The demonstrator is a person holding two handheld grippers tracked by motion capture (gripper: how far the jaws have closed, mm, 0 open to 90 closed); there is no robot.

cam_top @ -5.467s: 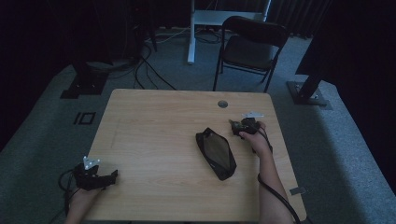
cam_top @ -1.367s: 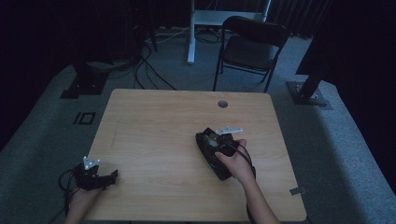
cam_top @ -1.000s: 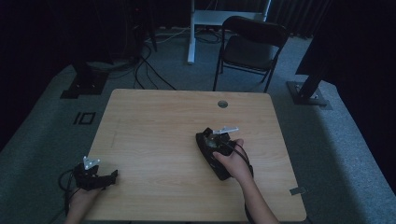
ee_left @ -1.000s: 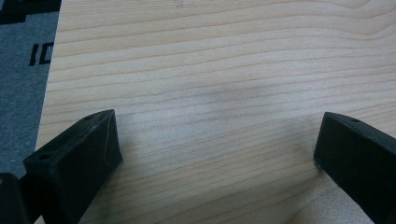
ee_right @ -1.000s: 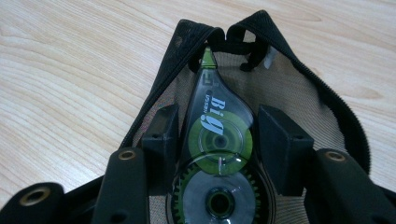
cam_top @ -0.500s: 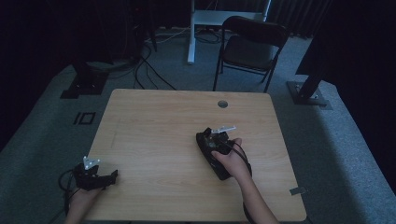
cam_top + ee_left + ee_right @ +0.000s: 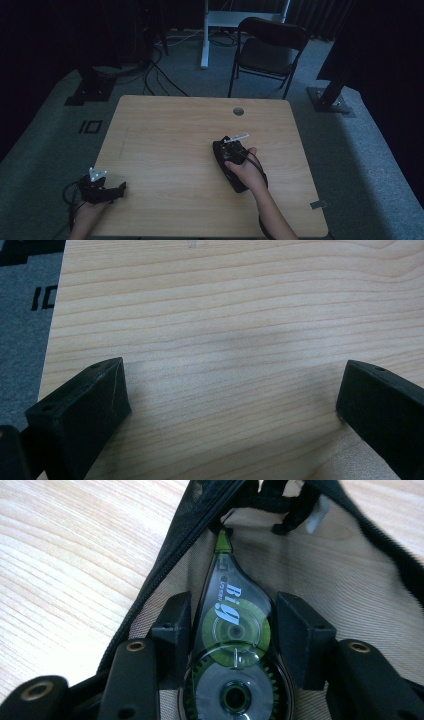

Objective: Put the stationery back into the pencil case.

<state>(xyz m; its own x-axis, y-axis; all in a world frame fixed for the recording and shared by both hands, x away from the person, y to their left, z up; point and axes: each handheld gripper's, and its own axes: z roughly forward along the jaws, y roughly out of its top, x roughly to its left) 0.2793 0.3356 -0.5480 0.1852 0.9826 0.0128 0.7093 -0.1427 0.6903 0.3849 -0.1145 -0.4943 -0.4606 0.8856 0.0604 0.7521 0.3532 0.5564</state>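
My right tongs [image 7: 232, 630] are clamped on a correction tape dispenser [image 7: 232, 645] (clear body, green wheels), its narrow tip pointing into the open mouth of a black mesh pouch [image 7: 350, 580]. The pouch [image 7: 231, 167] lies on the desk [image 7: 175, 135], right of centre, under my right hand [image 7: 245, 170]. My left tongs [image 7: 102, 187] rest at the desk's near left corner, jaws wide apart over bare wood, nothing between them.

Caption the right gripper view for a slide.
Right gripper fingers clamp a green correction tape dispenser inside an open black mesh pouch.
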